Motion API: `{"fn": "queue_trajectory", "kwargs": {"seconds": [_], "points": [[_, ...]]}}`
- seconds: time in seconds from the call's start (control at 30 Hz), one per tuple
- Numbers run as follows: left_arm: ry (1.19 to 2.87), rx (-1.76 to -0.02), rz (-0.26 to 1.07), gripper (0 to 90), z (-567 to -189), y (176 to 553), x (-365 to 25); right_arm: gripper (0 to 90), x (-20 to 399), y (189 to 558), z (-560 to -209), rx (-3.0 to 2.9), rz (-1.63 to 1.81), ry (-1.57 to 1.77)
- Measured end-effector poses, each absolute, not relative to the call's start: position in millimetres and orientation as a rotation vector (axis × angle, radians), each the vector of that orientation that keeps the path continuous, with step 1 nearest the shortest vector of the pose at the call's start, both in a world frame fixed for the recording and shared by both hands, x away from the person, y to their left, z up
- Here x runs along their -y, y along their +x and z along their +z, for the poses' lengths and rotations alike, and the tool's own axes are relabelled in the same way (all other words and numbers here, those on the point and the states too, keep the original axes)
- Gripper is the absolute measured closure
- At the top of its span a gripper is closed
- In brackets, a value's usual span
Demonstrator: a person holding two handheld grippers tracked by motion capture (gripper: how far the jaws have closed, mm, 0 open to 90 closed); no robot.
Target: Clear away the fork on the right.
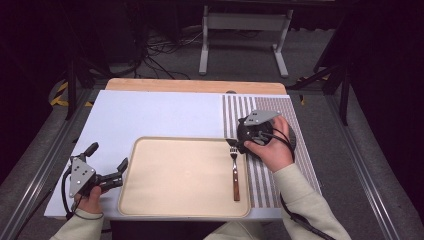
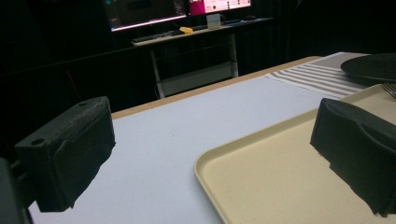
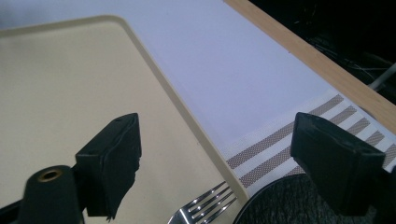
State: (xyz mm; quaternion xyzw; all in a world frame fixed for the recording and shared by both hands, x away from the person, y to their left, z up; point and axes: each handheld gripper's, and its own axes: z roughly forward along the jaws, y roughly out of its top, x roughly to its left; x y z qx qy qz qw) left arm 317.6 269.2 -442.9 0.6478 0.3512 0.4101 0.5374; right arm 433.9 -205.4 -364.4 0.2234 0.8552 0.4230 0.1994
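At the left of the high view, the left gripper sits low over the white surface, just off the left rim of the beige tray. Its 2 jaws stand wide apart with nothing between them; in the left gripper view one jaw hangs over the white surface and the other over the tray's near corner.

The tray lies at the front middle of the surface. A fork with a brown handle lies inside it along the right edge, tines pointing away from the person, handle toward them.

Right of the tray a striped placemat covers the surface, and on it a dark round thing, probably a plate, shows partly under the right hand.

The right gripper hovers above the fork's tines at the tray's right rim. Its jaws are spread wide and grip nothing; the right gripper view shows the tines below and clear of the pads.
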Motion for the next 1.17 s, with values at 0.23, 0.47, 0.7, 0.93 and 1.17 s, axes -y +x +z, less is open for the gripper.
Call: {"fn": "queue_trajectory", "kwargs": {"seconds": [0.23,0.47,0.7,0.93,1.17], "points": [[1.535,-0.843,0.974,0.3,-442.5,317.3,-271.2,15.0,230.3,416.3,-358.7,-2.285,1.298,0.640],[1.525,-0.850,0.972,0.3,-442.4,317.3,-272.1,13.5,258.3,399.5,-363.9,-2.191,1.375,0.694],[1.525,-0.852,0.976,0.3,-441.7,317.1,-274.3,13.1,287.4,384.1,-382.1,-2.106,1.449,0.749],[1.509,-0.859,0.977,0.3,-440.8,316.7,-276.8,12.6,320.5,363.2,-420.1,-2.006,1.521,0.831],[1.492,-0.859,0.986,0.3,-437.5,316.2,-281.4,12.0,338.1,354.3,-446.6,-1.994,1.555,0.904]]}}
